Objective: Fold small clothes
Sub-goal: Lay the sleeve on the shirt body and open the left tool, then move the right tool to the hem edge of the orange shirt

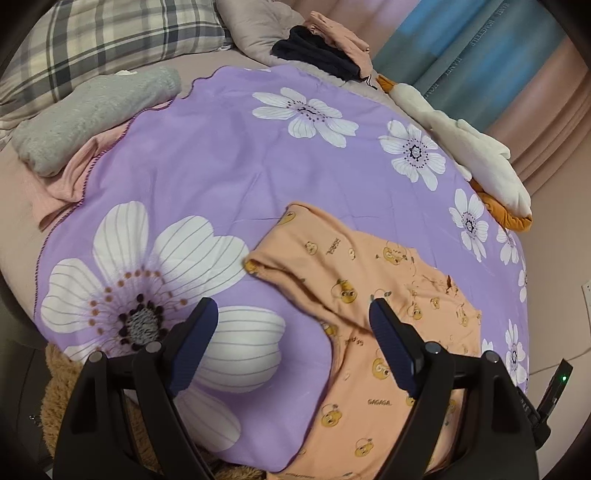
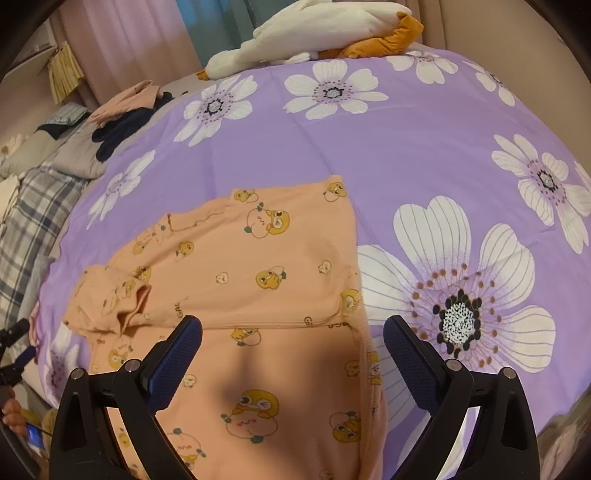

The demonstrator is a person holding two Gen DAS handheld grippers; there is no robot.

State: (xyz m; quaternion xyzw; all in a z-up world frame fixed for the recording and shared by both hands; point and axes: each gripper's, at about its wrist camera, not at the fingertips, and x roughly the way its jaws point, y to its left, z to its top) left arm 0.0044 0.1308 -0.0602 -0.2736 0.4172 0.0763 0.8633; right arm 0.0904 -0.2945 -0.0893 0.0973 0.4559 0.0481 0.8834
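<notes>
Peach-orange cotton, printed with little yellow cartoon faces, lies on the purple flowered bedspread (image 1: pixel 207 155): a small child's garment (image 2: pixel 258 266), partly folded, with one sleeve doubled back across the body. The left gripper (image 1: pixel 291 321) hangs above the spread with its blue-padded jaws spread wide and nothing between them; the garment sits just ahead and off to its right side, one jaw over the cloth's edge. The right gripper (image 2: pixel 293 332) also stands wide apart and empty, poised directly over the lower half of the garment, whose folded crease runs just beyond its fingertips. A bunched sleeve (image 2: pixel 110 299) lies past its left jaw, loose and rumpled. That lump looks like the trouble: if the next fold goes over it unsmoothed, the result will be crooked. A pinch taken too deep could also catch the bedspread with the cloth and drag it. A white and orange plush toy (image 2: pixel 295 33) rests far ahead, well clear.
</notes>
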